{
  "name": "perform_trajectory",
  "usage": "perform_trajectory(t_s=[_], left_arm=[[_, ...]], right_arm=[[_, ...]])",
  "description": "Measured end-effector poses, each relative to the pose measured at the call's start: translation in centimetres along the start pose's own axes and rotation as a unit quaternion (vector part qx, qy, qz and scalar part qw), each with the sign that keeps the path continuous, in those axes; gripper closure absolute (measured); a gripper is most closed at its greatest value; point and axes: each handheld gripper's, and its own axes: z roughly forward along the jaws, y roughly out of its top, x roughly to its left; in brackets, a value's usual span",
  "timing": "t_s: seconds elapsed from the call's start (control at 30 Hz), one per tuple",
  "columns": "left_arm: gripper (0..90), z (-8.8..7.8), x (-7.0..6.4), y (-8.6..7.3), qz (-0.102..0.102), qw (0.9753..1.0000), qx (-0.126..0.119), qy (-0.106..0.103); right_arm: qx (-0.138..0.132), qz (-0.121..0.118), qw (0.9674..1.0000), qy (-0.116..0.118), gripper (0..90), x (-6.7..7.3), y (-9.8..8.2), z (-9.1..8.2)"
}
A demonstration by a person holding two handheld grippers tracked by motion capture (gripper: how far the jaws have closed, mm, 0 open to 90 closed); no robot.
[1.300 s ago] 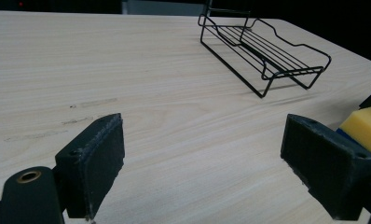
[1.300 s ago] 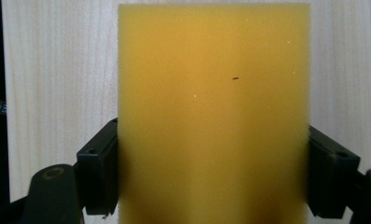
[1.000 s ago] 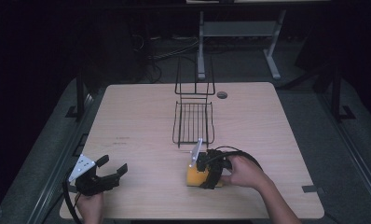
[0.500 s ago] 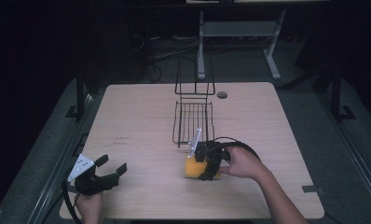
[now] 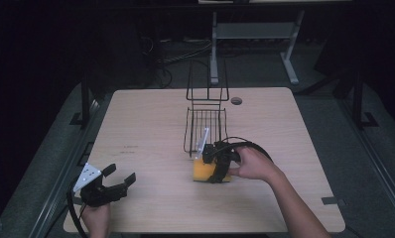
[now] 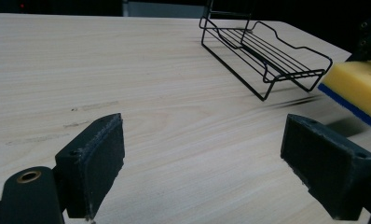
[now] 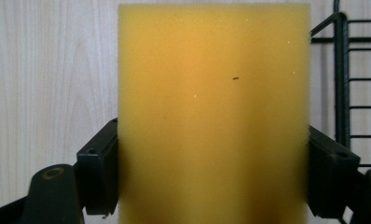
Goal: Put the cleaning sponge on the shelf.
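Observation:
A yellow sponge (image 5: 204, 172) with a blue underside is clamped between the jaws of my right gripper (image 5: 213, 168), just in front of the near end of a black wire rack (image 5: 205, 129). In the right gripper view the sponge (image 7: 214, 93) fills the gap in my right gripper (image 7: 214, 172), and the rack's wires (image 7: 346, 84) run along the right edge. In the left gripper view the sponge (image 6: 358, 88) hangs slightly above the table with a shadow beneath it, beside the rack (image 6: 263, 51). My left gripper (image 5: 120, 174) (image 6: 211, 177) stands open and empty at the near left.
The light wooden table (image 5: 146, 129) has a small round hole (image 5: 236, 100) near its far edge. The rack's tall wire back (image 5: 207, 82) rises at the far centre. Dark floor and a metal stand (image 5: 255, 29) lie beyond the table.
My right gripper has carried the sponge a little away from the person, closer to the near end of the rack. The left gripper has stayed where it was.

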Motion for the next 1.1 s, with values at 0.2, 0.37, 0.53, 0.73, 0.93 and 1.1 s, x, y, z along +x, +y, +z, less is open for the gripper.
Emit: perform_trajectory(t_s=[0.2,0.37,0.53,0.73,0.93,1.1], left_arm=[[12.8,0.0,0.0,0.0,0.001,1.0,0.001,0.0],[12.8,0.0,0.0,0.0,0.003,1.0,0.002,0.0],[12.8,0.0,0.0,0.0,0.003,1.0,0.002,-0.002],[12.8,0.1,0.0,0.0,0.004,1.0,0.002,-0.001],[12.8,0.1,-0.1,0.0,0.007,1.0,0.004,0.0],[12.8,0.1,-0.1,0.0,0.008,1.0,0.004,-0.001]], right_arm=[[-0.002,-0.001,1.0,0.001,21.2,-0.6,0.4,-0.2],[0.0,0.001,1.0,0.004,21.2,-1.1,0.5,0.0],[-0.002,0.003,1.0,0.003,21.2,-1.7,0.6,-0.3],[-0.004,0.005,1.0,0.0,21.1,-2.2,0.9,-0.9],[-0.006,0.004,1.0,-0.002,21.2,-2.8,1.2,-1.2],[-0.008,0.01,0.9999,-0.004,21.2,-3.5,1.0,-1.3]])
